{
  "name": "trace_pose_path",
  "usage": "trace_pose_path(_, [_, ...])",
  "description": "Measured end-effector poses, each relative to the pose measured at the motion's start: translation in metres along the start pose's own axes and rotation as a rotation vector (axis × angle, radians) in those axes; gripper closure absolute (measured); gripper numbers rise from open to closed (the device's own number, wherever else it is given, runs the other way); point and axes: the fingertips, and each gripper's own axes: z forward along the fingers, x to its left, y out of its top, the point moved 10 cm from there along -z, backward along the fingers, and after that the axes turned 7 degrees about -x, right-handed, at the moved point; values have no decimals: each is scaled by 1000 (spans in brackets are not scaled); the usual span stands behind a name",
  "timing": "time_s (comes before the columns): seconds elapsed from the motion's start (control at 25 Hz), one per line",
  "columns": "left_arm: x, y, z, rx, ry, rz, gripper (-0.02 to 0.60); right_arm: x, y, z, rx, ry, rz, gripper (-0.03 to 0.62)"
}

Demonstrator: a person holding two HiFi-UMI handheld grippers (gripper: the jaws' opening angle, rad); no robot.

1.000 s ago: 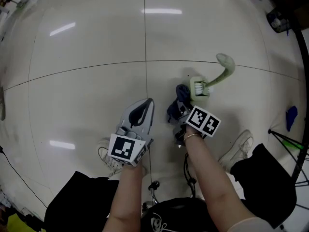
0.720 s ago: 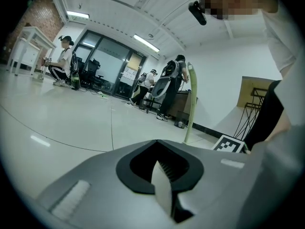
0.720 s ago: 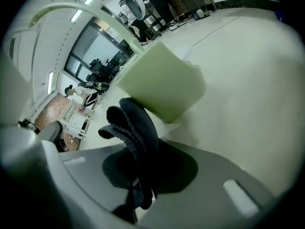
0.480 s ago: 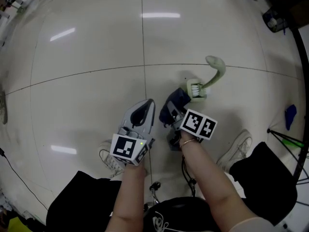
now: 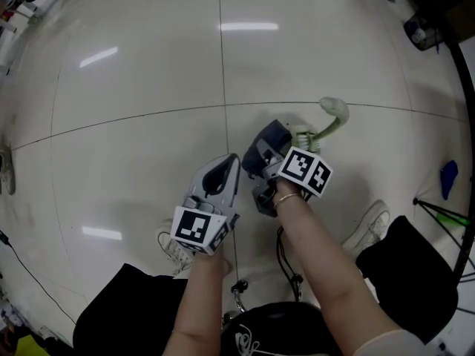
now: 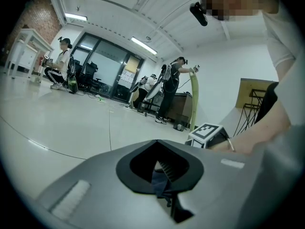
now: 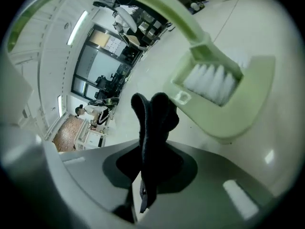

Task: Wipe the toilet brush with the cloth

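Right gripper (image 7: 143, 185) pinches cloth (image 7: 155, 113) close by brush (image 7: 228, 113); your wiping looks barely started. Left gripper (image 5: 226, 170) pressed together, empty.

- On the left gripper (image 6: 158, 142), the fingers (image 6: 90, 185) meet at their tips around a dark opening.
- A marker cube (image 6: 208, 133) and a forearm (image 6: 259, 135) lie just right of it.
- People (image 6: 169, 87) stand far off on the shiny floor (image 6: 62, 123).

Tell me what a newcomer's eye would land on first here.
The dark cloth pinched in the right claw stands out, held close to the bristles of the pale green toilet brush on the glossy tiled floor. The left claw hovers alongside, shut.
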Motion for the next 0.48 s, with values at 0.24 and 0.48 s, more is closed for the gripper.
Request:
trace_pose_path(0.24, [2, -2, 4, 2, -5, -14, 575, -30, -10, -32, -13, -41, 60, 531])
trace_pose_path(0.48, [-12, -2, 16, 10, -23, -6, 575, -61, -14, -54, 37, -60, 90, 530])
